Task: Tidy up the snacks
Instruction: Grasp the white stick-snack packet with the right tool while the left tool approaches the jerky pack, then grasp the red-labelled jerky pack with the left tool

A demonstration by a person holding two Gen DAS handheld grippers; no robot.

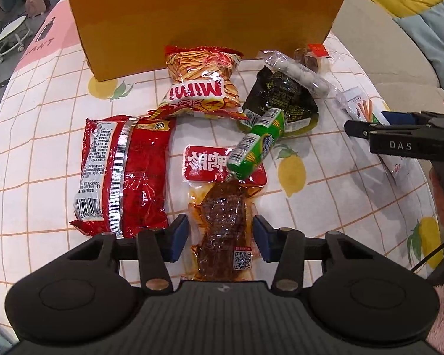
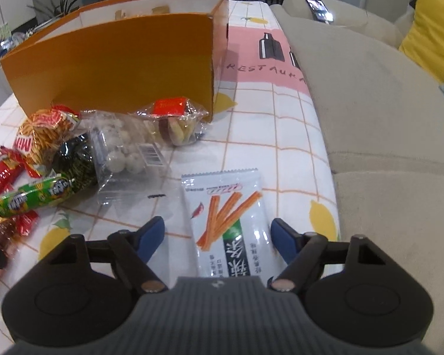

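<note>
Snack packs lie on the lemon-print tablecloth before an orange box [image 1: 204, 23]. My left gripper [image 1: 220, 238] is open, its jaws on either side of a brown meat pack [image 1: 222, 224] with a red label. A green roll [image 1: 256, 145] lies across that pack's top. Beside it are a red bag [image 1: 124, 171], a Mimi stick-snack bag [image 1: 202, 82] and a dark green pack [image 1: 281, 100]. My right gripper [image 2: 219, 236] is open over a white pack with orange sticks [image 2: 228, 219]. The right gripper also shows in the left wrist view [image 1: 367, 127].
The orange box [image 2: 112, 65] stands at the back, open on top. A clear bag of white balls [image 2: 124, 148] and a clear pack with a red label [image 2: 174, 118] lie before it. A beige sofa [image 2: 384, 118] borders the table's right edge.
</note>
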